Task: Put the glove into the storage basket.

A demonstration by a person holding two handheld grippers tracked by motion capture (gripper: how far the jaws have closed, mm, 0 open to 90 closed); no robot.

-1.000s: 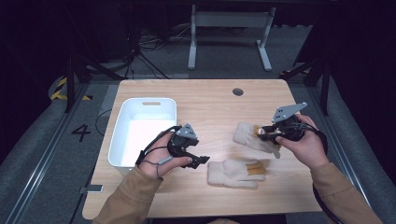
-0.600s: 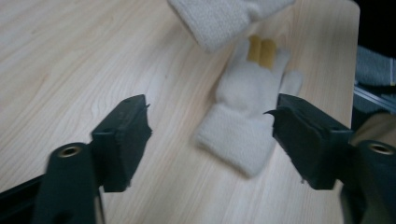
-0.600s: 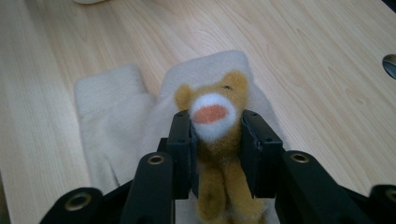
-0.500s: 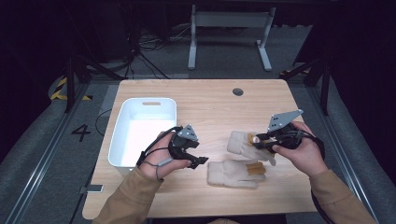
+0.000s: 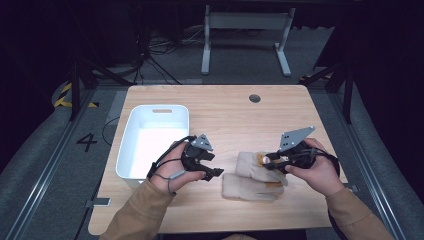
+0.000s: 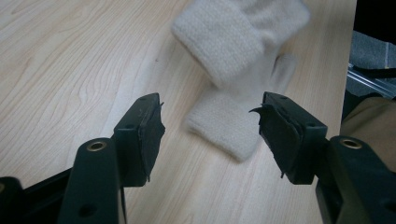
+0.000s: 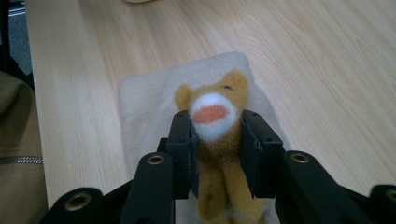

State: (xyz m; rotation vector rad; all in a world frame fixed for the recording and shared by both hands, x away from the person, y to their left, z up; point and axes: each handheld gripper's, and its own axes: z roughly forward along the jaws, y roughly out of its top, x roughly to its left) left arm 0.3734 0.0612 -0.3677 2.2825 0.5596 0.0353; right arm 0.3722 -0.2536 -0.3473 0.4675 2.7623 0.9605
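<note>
Two cream knitted gloves lie on the wooden table. The upper glove carries a tan plush animal patch with a white muzzle. My right gripper is shut on that patch, its jaws pressing both sides of it. The lower glove lies flat, touching the upper one. My left gripper hovers just left of the gloves, open. Its jaws have just been closing with nothing between them; the lower glove's cuff lies on the table beyond them.
A white plastic bin stands at the table's left, close to my left hand. A round cable hole sits at the back. Bare wood stretches behind the gloves. A desk frame stands on the floor beyond.
My right hand has drawn the upper glove leftward and toward the near edge, up against the lower glove. The left hand has stayed in place.
</note>
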